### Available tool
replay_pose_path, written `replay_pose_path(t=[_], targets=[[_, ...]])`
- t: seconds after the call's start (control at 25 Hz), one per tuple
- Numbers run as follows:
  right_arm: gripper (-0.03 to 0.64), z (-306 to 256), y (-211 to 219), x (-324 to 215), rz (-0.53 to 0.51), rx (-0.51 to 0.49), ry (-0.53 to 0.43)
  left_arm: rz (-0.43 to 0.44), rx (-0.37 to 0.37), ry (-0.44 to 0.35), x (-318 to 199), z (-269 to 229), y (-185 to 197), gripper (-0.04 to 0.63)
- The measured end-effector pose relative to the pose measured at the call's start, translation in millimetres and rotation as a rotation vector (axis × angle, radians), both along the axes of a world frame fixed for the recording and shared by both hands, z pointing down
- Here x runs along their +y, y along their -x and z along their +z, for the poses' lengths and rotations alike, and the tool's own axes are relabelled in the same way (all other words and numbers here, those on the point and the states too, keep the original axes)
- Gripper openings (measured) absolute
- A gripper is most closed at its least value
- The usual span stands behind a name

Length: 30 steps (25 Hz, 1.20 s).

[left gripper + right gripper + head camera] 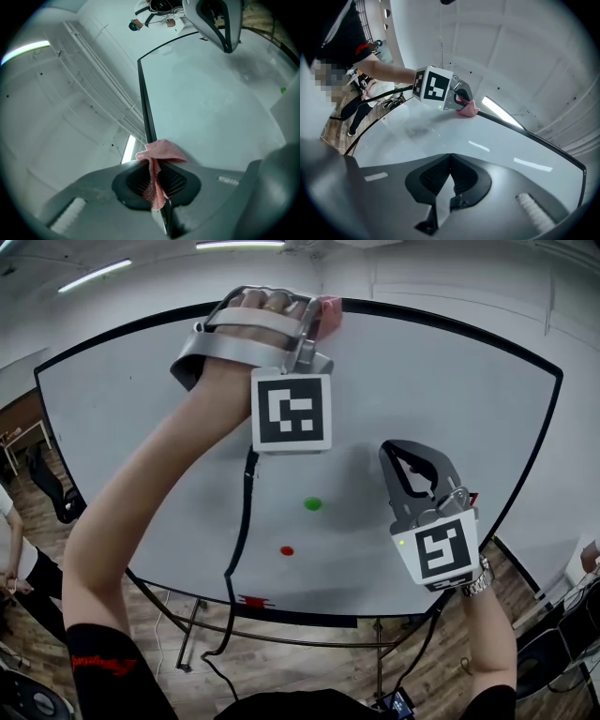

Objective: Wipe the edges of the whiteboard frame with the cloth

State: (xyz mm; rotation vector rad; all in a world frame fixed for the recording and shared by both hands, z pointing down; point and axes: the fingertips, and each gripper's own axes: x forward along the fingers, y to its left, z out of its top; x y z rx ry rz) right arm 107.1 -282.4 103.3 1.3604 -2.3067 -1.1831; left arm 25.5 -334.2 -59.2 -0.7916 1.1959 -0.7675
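You have no text here that can be read outright. The red print on your black sleeve (98, 664), lower left of the head view, is too blurred to spell out. The red label (251, 602) on the whiteboard frame (319, 618), bottom centre, is too small. The upper marker cube (292, 412) and the lower-right marker cube (441, 551) show only black-and-white square patterns, no letters.

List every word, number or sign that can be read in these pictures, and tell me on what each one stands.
No text can be read.
Red print on the black sleeve: too blurred.
Red label on the whiteboard frame: too small.
Marker cubes: black-and-white square patterns only, no words.
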Motion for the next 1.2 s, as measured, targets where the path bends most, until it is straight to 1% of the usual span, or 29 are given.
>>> replay_pose_path(t=[0.12,0.4,0.76,0.96,1.12,1.2], targets=[[0.002,-4,1,0,-0.024,-0.001,-0.001,-0.025,0.004,0.012,1,0,3,0.021],[0.002,-3,7,-4,-0.081,0.023,-0.017,-0.063,0.01,0.006,0,-1,8,0.021],[0.002,-6,11,-1,-0.125,0.027,-0.028,-0.1,0.002,0.012,5,-2,10,0.021],[0.002,-7,5,-1,-0.139,0.021,-0.023,-0.12,0.002,0.011,4,-3,6,0.021],[0.002,-9,6,2,-0.149,0.034,-0.027,-0.136,0.003,0.017,3,-4,9,0.021],[0.002,-8,-3,4,-0.144,0.039,-0.024,-0.139,0.003,0.018,4,-5,1,0.021]])
